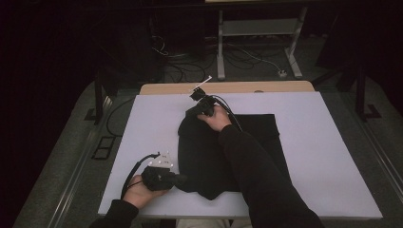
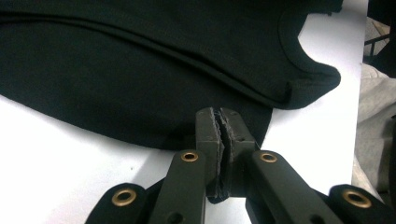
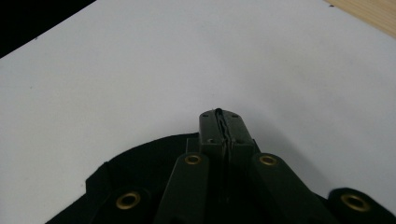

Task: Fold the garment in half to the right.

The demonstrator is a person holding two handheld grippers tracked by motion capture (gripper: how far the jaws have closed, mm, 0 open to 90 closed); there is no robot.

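A black garment point(image 1: 199, 152) lies partly folded on the white table top point(image 1: 323, 156). My left gripper point(image 1: 179, 180) sits at the garment's near left edge. In the left gripper view its jaws are shut point(image 2: 220, 126) with black cloth point(image 2: 140, 70) pinched between them, the neckline curving at the upper right. My right gripper point(image 1: 195, 109) is at the garment's far left corner, held by a hand point(image 1: 217, 118). In the right gripper view it is shut point(image 3: 220, 122) with a thin dark layer in the seam, and the black cloth point(image 3: 140, 161) bunches under it.
A wooden table edge point(image 1: 228, 87) runs beyond the white top. A metal stand point(image 1: 256, 28) and loose cables point(image 1: 185, 71) are on the floor behind. The right sleeve point(image 1: 256, 171) crosses over the garment. Bare white surface lies on both sides of the cloth.
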